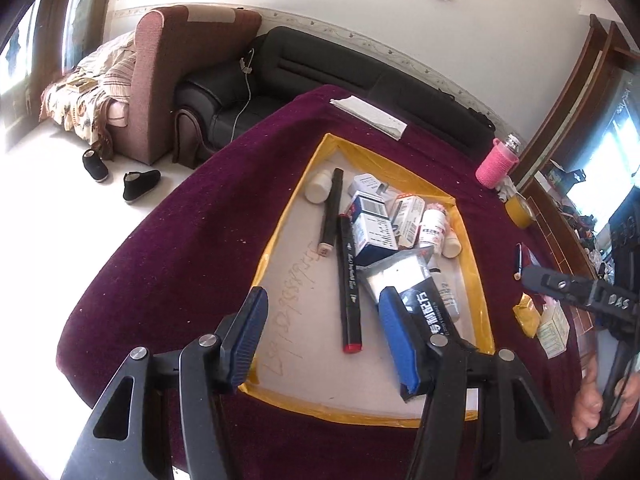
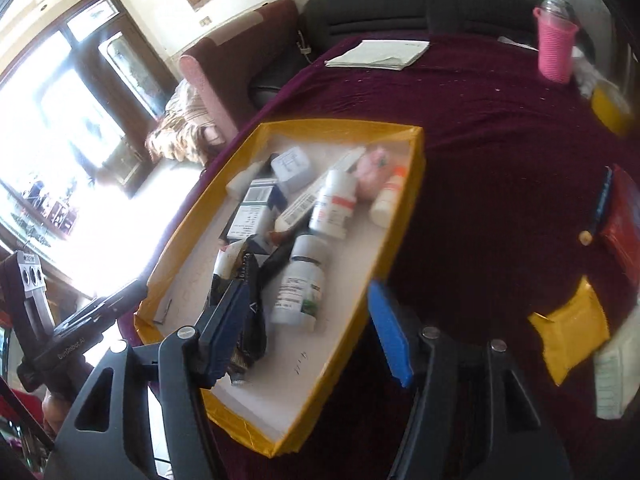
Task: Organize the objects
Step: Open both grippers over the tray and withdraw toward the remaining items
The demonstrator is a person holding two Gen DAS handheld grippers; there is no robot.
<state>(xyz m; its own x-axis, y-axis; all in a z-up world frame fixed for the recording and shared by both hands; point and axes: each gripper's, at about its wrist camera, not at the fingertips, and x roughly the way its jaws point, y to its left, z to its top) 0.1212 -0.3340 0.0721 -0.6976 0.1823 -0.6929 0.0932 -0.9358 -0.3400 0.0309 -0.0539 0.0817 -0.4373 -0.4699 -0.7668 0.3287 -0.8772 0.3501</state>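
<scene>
A shallow yellow-rimmed tray (image 1: pixel 476 280) on a maroon tablecloth holds two black markers (image 1: pixel 347 280), medicine boxes (image 1: pixel 370 228), white pill bottles (image 1: pixel 432 228) and a silver-black sachet (image 1: pixel 404 276). My left gripper (image 1: pixel 324 336) is open above the tray's near half, its right finger over the sachet. In the right wrist view my right gripper (image 2: pixel 308 332) is open over the tray's near right rim (image 2: pixel 396 220), with a white pill bottle (image 2: pixel 302 284) between its fingers' line. A yellow packet (image 2: pixel 568 324), a white box (image 2: pixel 612 372) and a red box (image 2: pixel 624 220) lie outside the tray.
A pink-sleeved bottle (image 1: pixel 496 160), a tape roll (image 1: pixel 520 208) and folded white paper (image 1: pixel 372 114) stand at the table's far side. A pen (image 2: pixel 598 204) lies by the red box. A black sofa (image 1: pixel 320 68) and armchair are behind the table.
</scene>
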